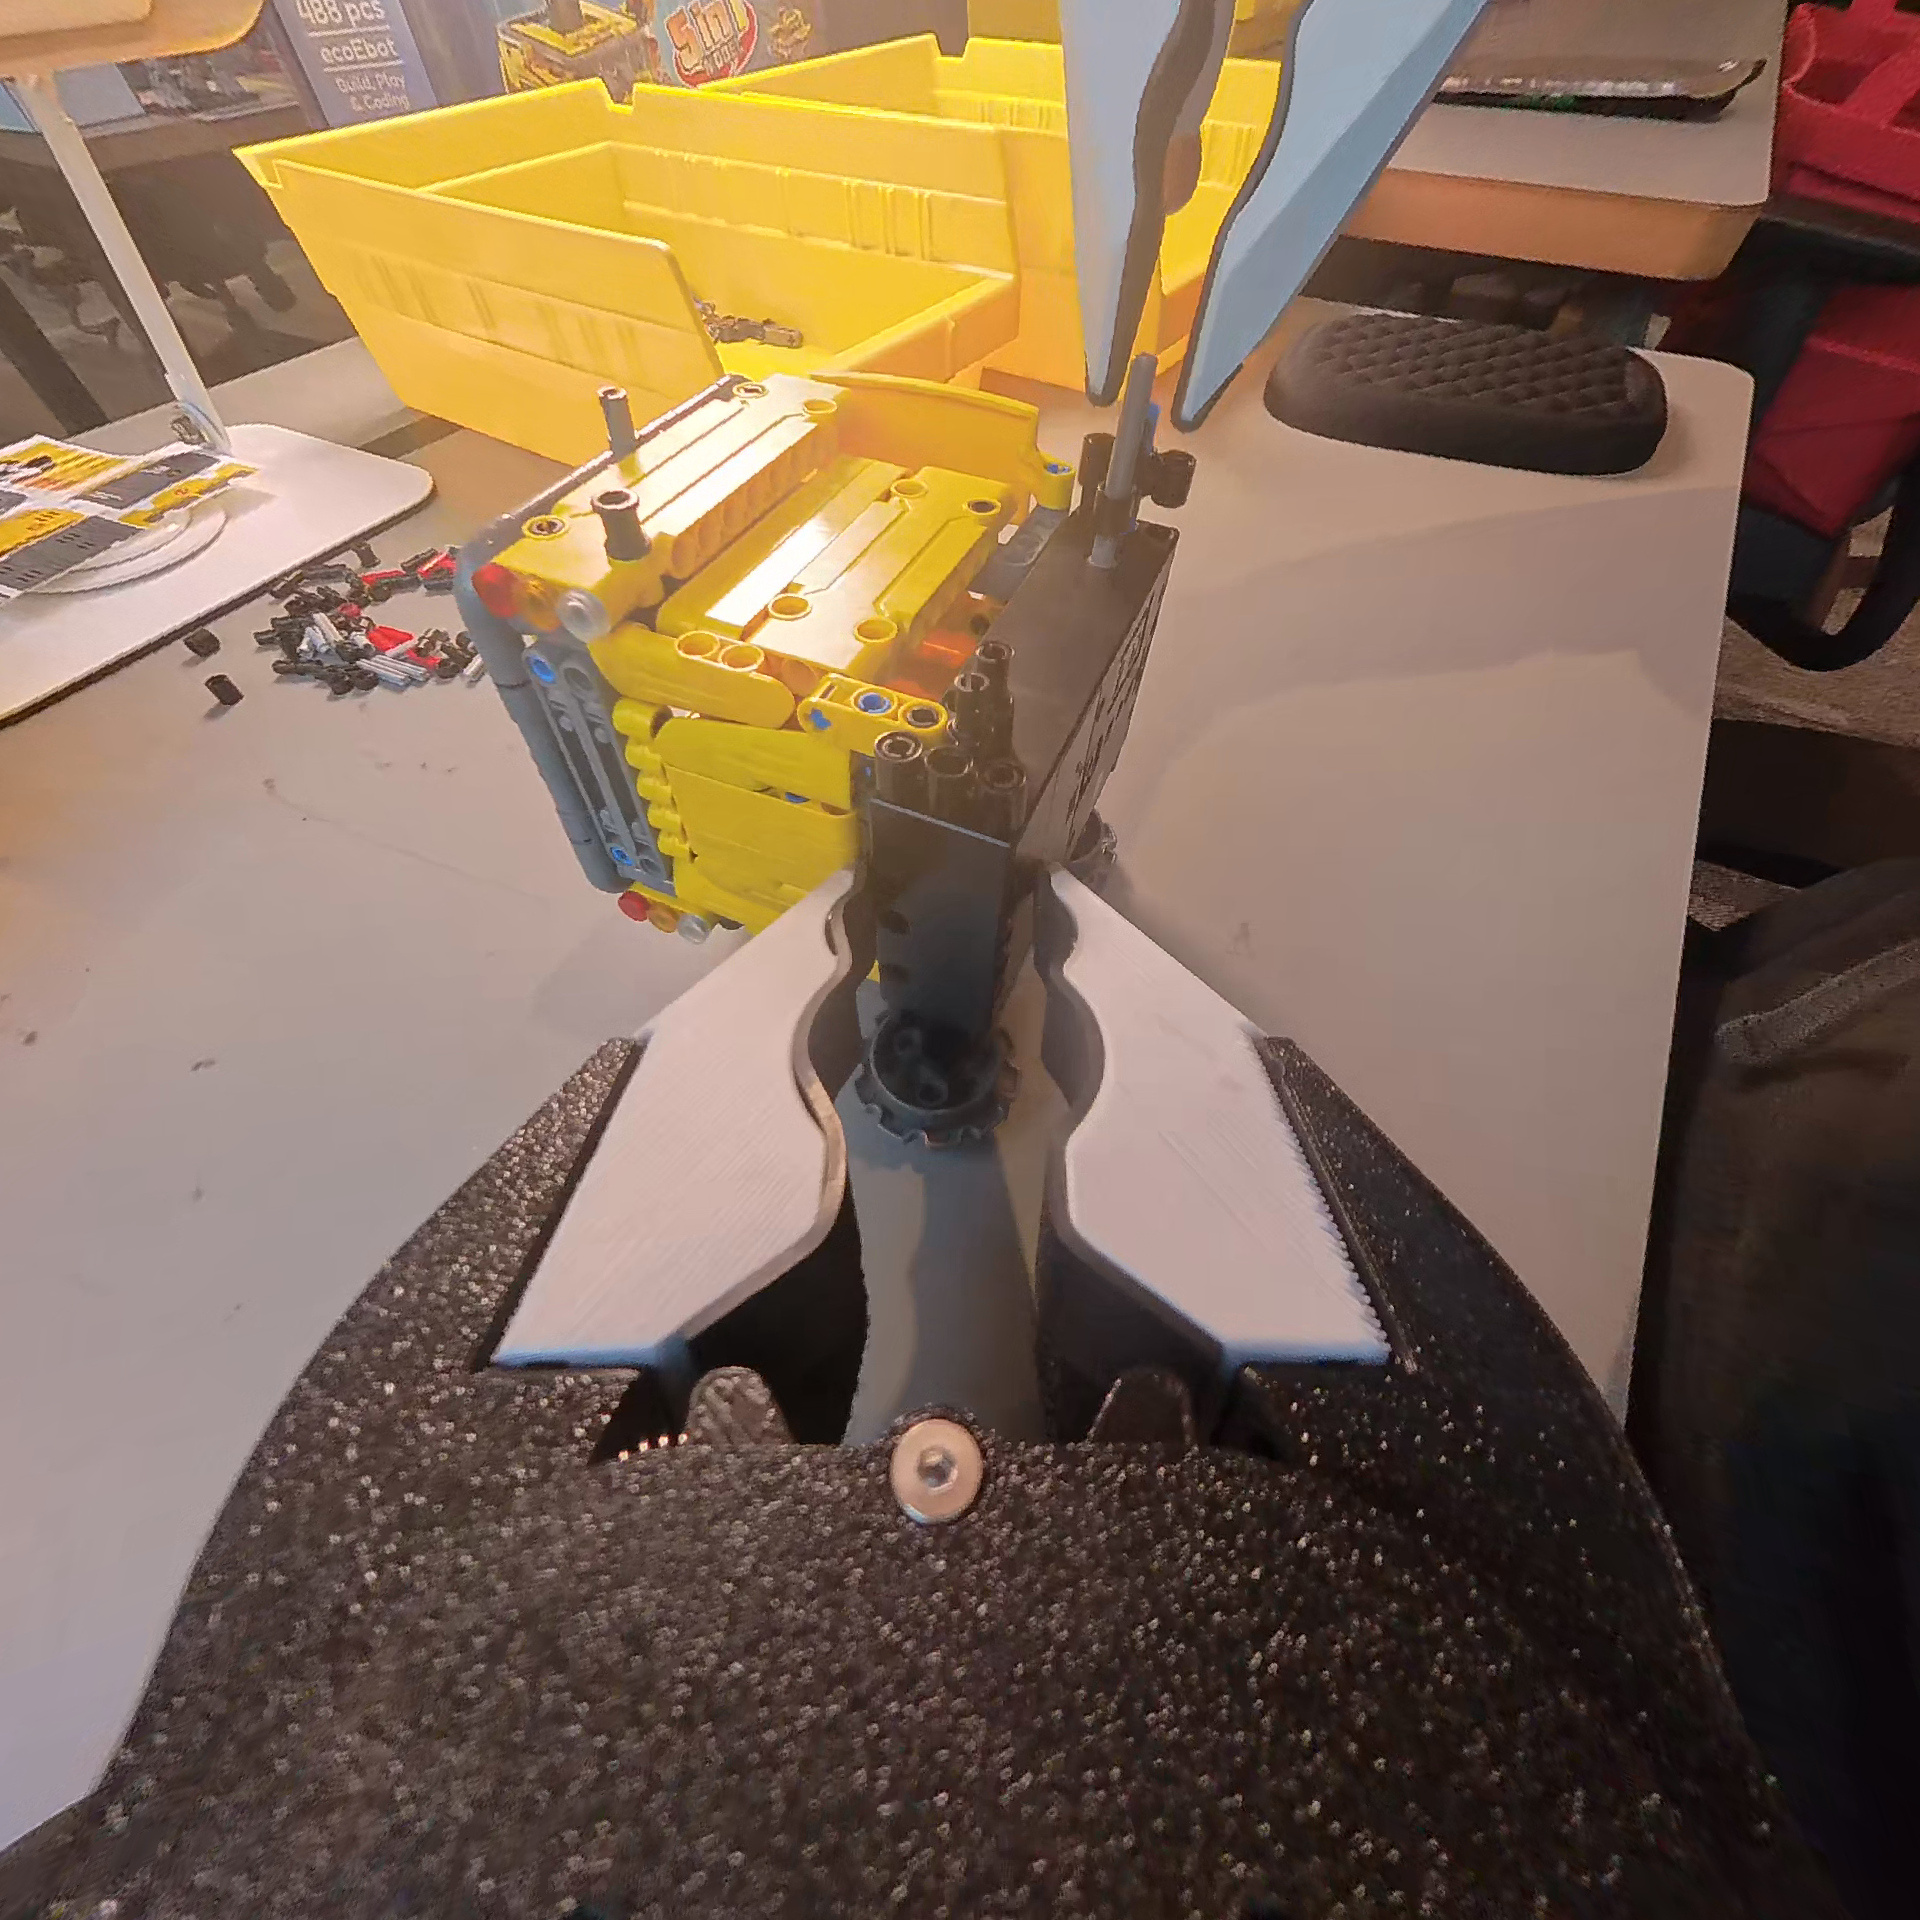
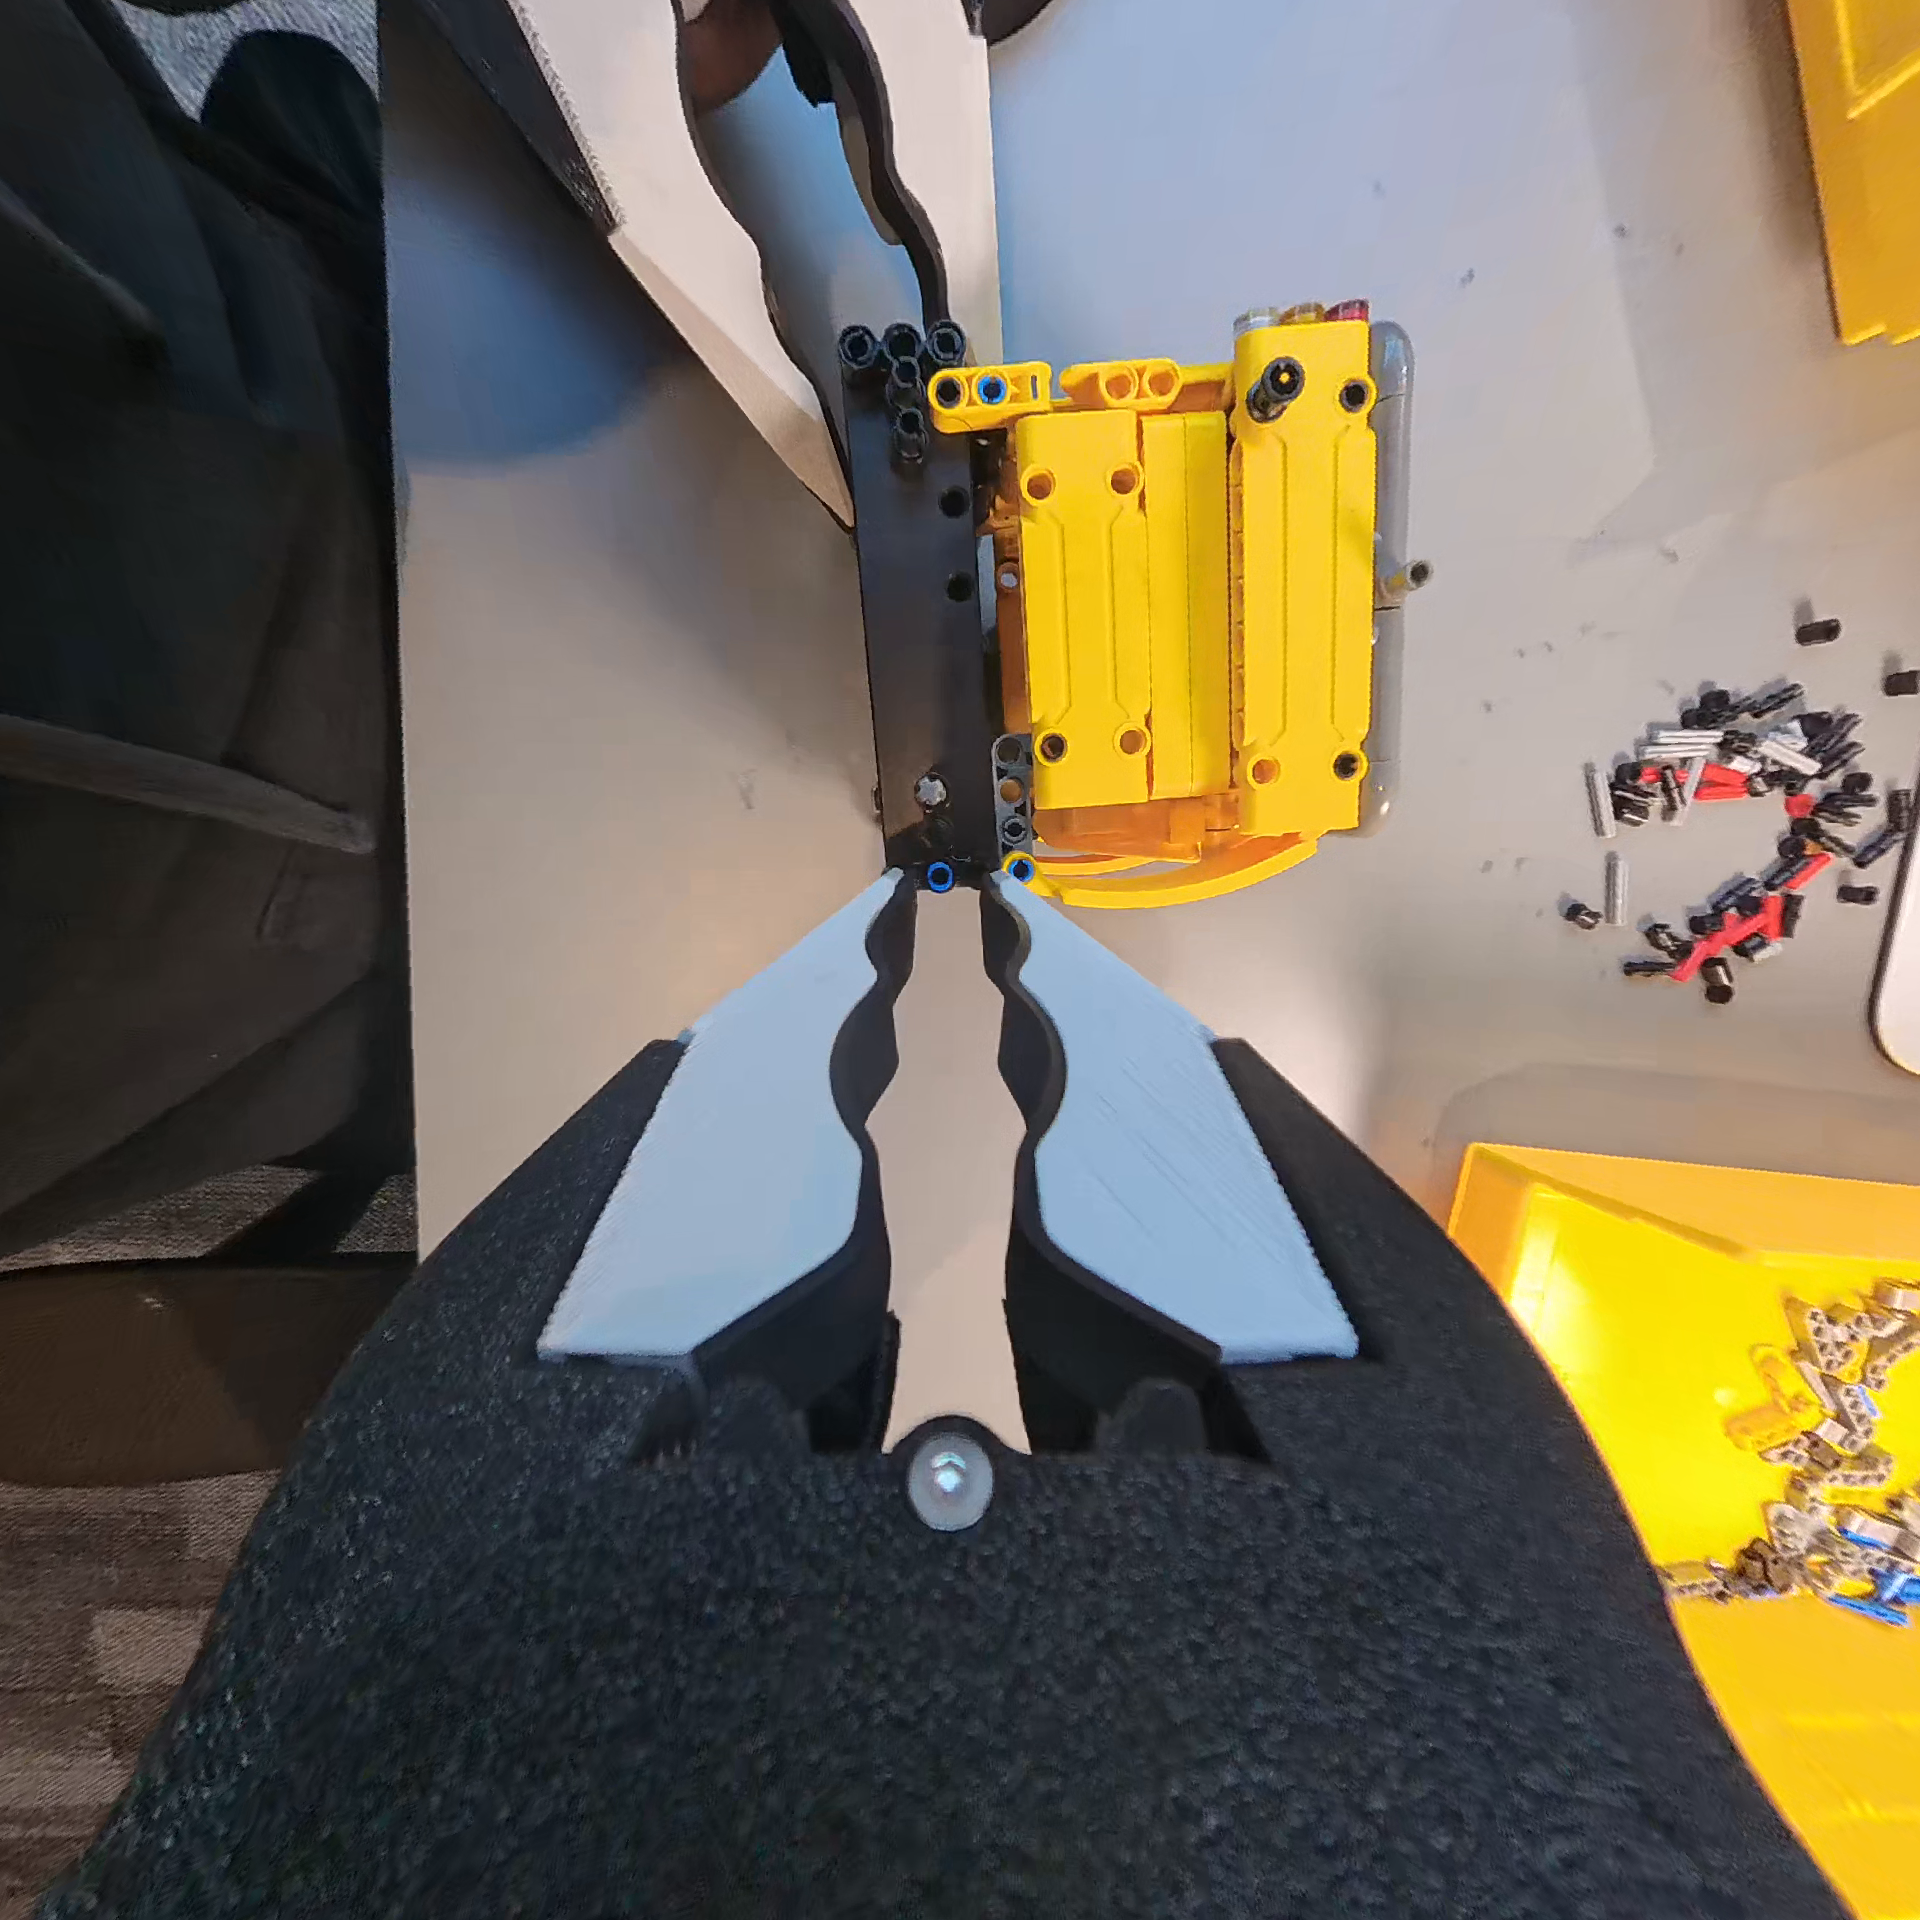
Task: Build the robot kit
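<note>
Printed boxes (image 1: 540,52) stand behind the yellow bins (image 1: 644,249), and an illustrated instruction sheet (image 1: 94,499) lies on a white stand at the far left; both carry writing.

The yellow and black brick model (image 1: 790,634) stands on the grey bench (image 1: 260,935), near its right-hand edge. The left gripper (image 1: 940,883) has its fingers (image 1: 748,1039) pinching the model's black beam section from either side, with a dark toothed wheel (image 1: 930,1081) sitting in the hollow between them. The right gripper (image 2: 948,878) reaches in from the model's opposite end; its fingers (image 2: 769,1122) are narrowly spread, the tips right at the black end of the model by a blue pin (image 2: 940,873) (in the left wrist view the same tips flank an upright grey axle (image 1: 1127,457) without clearly closing on it).

A scatter of small black, grey and red pins (image 1: 364,634) lies on the bench to the model's left. A black padded rest (image 1: 1465,390) sits past the bench's right edge, and one bin holds loose mixed pieces (image 2: 1829,1455). Bare bench surface spreads to the left of the left gripper.
</note>
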